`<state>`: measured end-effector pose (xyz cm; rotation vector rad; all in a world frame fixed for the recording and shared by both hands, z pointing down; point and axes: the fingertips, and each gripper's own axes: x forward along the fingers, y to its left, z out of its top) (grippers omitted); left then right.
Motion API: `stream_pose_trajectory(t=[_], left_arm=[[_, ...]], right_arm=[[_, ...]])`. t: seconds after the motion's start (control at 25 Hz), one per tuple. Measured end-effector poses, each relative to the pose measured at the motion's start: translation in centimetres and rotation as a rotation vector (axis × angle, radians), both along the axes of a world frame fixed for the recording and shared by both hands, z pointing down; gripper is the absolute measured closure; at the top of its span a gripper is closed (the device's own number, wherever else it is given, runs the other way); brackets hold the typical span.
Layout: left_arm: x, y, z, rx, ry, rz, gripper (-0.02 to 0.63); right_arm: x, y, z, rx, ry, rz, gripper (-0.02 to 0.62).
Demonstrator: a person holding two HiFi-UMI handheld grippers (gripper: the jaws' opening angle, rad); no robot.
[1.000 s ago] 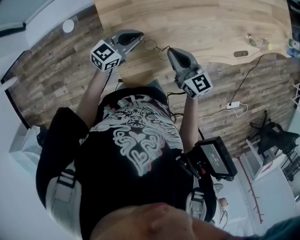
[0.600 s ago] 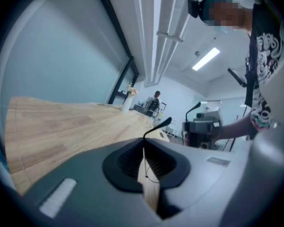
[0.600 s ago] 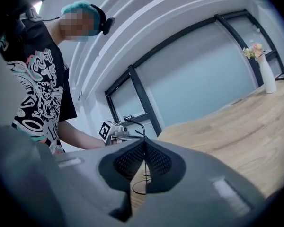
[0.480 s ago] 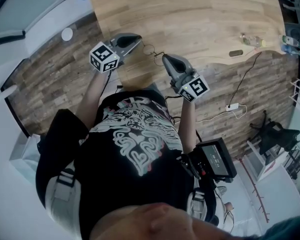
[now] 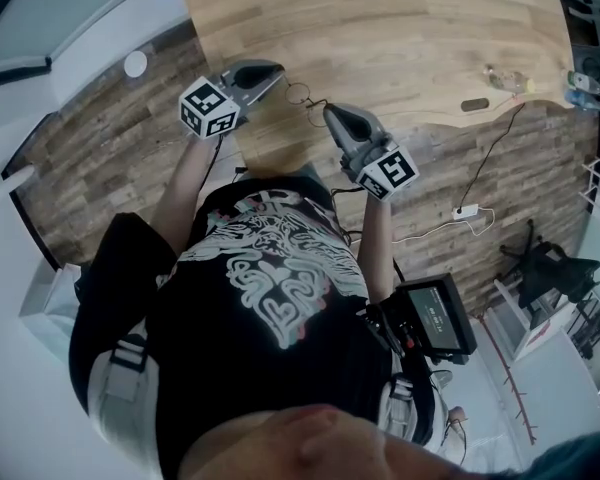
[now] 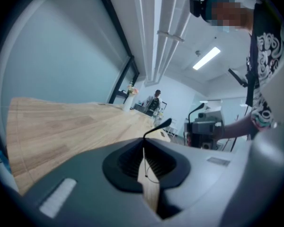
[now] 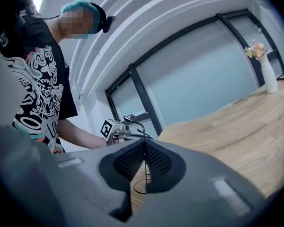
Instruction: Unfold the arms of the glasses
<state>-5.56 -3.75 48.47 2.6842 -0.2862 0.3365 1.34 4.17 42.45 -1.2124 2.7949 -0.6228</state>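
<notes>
**A:** Both ends are pinned! The left gripper (image 5: 276, 71) has its jaws pressed together on a thin wire arm of the glasses (image 5: 302, 94), and the dark curved tip sticks out just past them in the left gripper view.

**B:** Same on the other side. The right gripper (image 5: 329, 112) is pinched down to a sliver on the wire, and in its own view a round lens rim (image 7: 139, 192) hangs just below the jaws. The glasses sit between the two, over the near edge of the wooden table (image 5: 430, 28). I can't tell if they touch it.

**A:** What's changed from a second ago?

**B:** The right gripper comes in closer to the left one and its marker cube (image 5: 388, 171) turns a touch. The left barely budges. Over the last half second, almost nothing moves.

**A:** So what does that mean for the unfolding?

**B:** My read is that it's under way but not done. One side anchors and the other works the hinge, though the frame's too small here to say how far the arm is out.
</notes>
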Motion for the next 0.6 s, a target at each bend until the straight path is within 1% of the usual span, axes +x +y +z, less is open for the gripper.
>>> stream_pose_trajectory(t=[0.24, 0.6], left_arm=[[-0.39, -0.23, 0.32, -0.006, -0.010, 0.002, 0.612], [0.00, -0.37, 0.56, -0.013, -0.022, 0.000, 0.612]], right_arm=[[-0.28, -0.38, 0.46, -0.019, -0.004, -0.003, 0.595], [-0.08, -0.39, 0.58, -0.029, -0.019, -0.018, 0.595]])
